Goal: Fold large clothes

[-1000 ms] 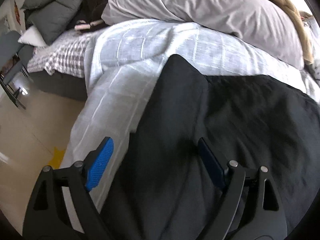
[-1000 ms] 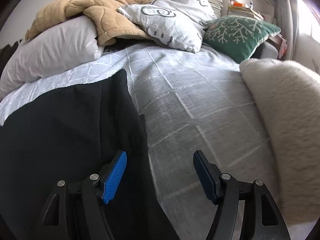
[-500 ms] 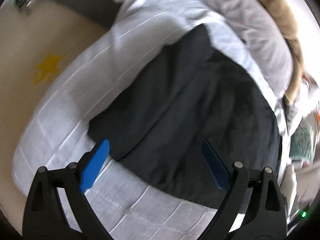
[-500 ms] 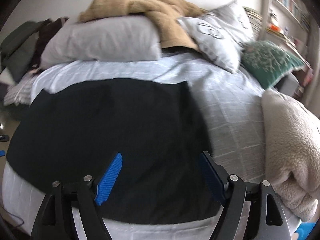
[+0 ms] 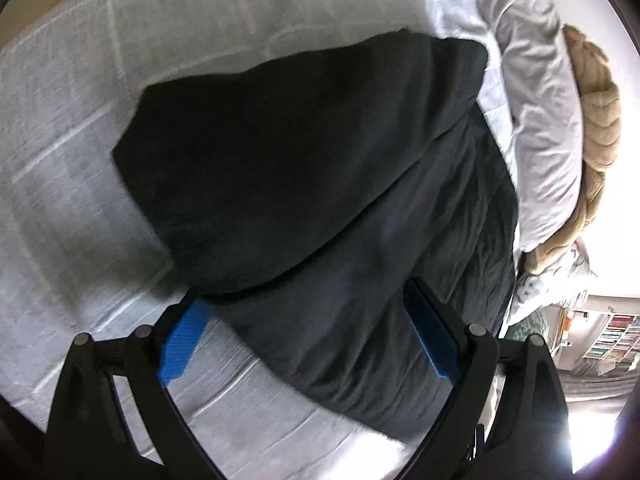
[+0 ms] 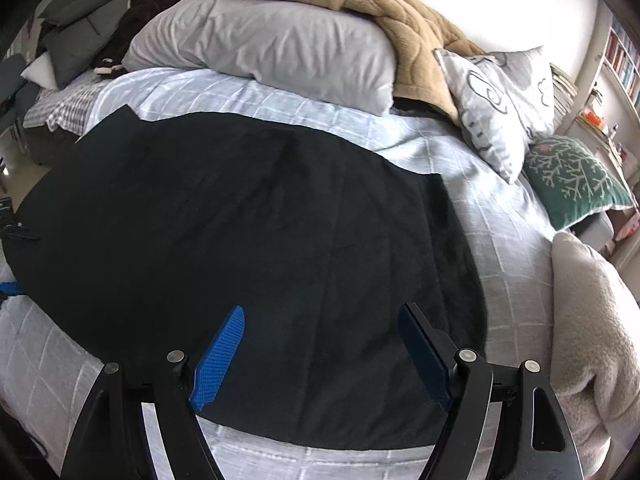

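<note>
One black garment [image 6: 248, 248] spread flat on bed, over white grid-pattern cover [image 6: 500, 216]; in left view, one sleeve [image 5: 288, 160] folded across body. Left gripper [image 5: 308, 332] above near hem, jaws wide, holding nothing. Right gripper [image 6: 320, 348] above near edge, jaws wide, holding nothing. At head of bed: one grey pillow [image 6: 272, 48], one tan blanket [image 6: 380, 12], one printed cushion [image 6: 496, 100], one green cushion [image 6: 572, 180].
</note>
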`<state>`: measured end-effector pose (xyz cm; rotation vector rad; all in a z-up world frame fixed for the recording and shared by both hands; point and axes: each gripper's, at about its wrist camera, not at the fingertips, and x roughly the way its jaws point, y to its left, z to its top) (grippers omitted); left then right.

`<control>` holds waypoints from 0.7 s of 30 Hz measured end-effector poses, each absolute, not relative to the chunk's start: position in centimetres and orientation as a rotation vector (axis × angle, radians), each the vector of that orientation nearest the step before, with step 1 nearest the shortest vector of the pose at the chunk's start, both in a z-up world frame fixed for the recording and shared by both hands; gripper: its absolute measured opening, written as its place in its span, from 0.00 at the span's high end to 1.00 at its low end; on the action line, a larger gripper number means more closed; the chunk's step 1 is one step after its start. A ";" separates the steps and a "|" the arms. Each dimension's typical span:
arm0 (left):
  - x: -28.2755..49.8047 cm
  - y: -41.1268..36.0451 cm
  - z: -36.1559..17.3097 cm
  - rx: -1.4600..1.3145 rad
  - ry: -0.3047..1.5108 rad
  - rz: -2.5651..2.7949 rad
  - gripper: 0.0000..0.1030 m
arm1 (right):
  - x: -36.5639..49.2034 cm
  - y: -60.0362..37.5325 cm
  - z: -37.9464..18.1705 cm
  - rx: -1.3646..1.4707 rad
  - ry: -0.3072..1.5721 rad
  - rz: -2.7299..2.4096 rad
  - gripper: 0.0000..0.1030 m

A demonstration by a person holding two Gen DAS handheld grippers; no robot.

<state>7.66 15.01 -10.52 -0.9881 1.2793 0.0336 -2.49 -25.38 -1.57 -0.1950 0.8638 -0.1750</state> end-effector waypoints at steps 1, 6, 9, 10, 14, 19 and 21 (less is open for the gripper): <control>7.6 14.7 -10.4 -0.982 1.250 0.040 0.09 | -2.2 -25.2 -1.7 -0.190 0.865 -0.168 0.21; 7.9 14.0 -9.9 -0.987 1.134 0.066 0.21 | -0.9 -24.3 -3.1 -0.136 0.904 -0.111 0.21; 8.1 14.0 -10.3 -1.015 1.075 0.094 0.36 | -0.4 -24.0 -3.3 -0.074 0.905 -0.054 0.21; 8.2 14.1 -10.5 -1.020 1.063 0.096 0.39 | -0.3 -23.9 -3.3 -0.056 0.901 -0.035 0.22; 7.8 14.9 -10.3 -1.018 1.043 0.088 0.61 | 0.5 -23.2 -3.2 0.036 0.909 0.047 0.43; 6.8 14.9 -8.0 -0.922 0.955 0.054 0.73 | 1.5 -21.9 -4.1 0.131 0.990 0.163 0.77; 6.4 14.4 -6.4 -0.881 0.896 0.025 0.75 | 2.0 -20.7 -4.9 0.128 1.027 0.201 0.86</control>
